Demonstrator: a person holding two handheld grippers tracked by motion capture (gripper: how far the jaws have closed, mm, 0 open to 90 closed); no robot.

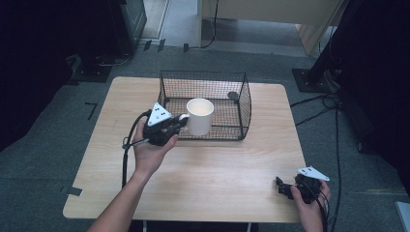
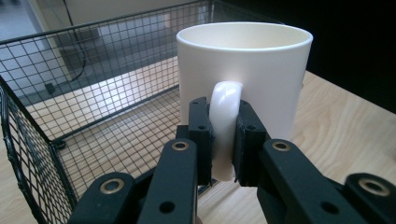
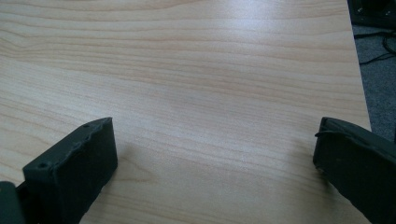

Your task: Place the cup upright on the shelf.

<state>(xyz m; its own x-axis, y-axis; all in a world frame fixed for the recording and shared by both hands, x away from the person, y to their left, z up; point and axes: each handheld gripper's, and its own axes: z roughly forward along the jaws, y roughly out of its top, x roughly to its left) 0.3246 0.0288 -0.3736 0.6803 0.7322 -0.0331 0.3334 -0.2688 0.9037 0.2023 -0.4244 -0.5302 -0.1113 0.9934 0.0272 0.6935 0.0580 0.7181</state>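
My left gripper (image 1: 180,123) is clenched on the handle (image 2: 225,126) of the white mug (image 1: 199,116), one jaw pressing each side of it; in the high view the mug sits just above the middle of the frame, at the open front of the wire basket (image 1: 241,104) on the table (image 1: 217,169). My right gripper (image 1: 283,188) rests low at the lower right of that frame, near the table's edge, its jaws spread wide with bare wood between them.
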